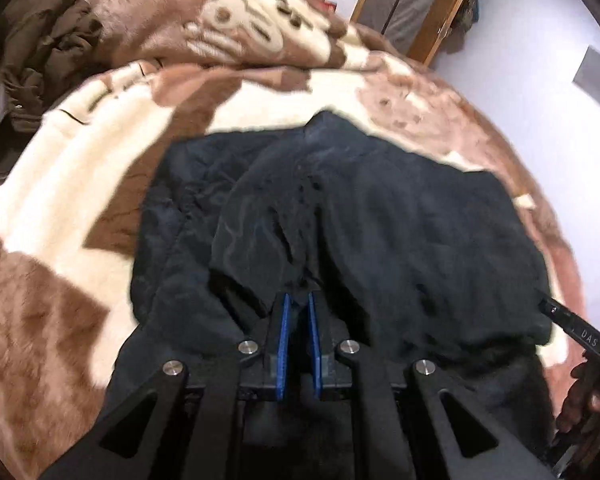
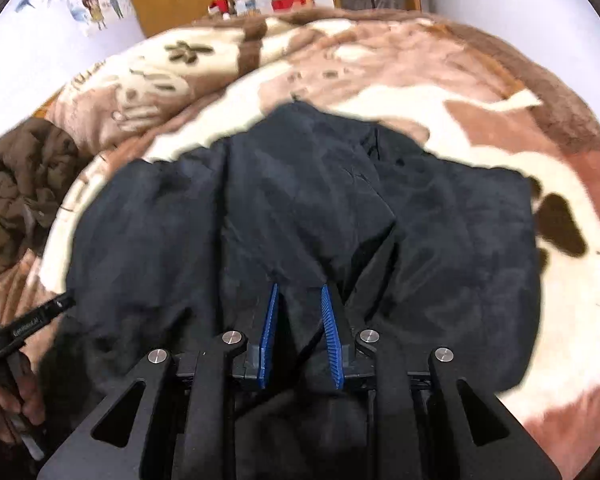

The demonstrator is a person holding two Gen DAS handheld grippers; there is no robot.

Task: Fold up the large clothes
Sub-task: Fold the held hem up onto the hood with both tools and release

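Soft, bulky and limp, the black jacket (image 1: 340,216) on the blanket (image 1: 60,184) sags from its near hem, pinched by the left gripper (image 1: 299,300) and right gripper (image 2: 300,292).

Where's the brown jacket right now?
The brown jacket lies crumpled at the far left of both views, on the patterned blanket, apart from the black garment.
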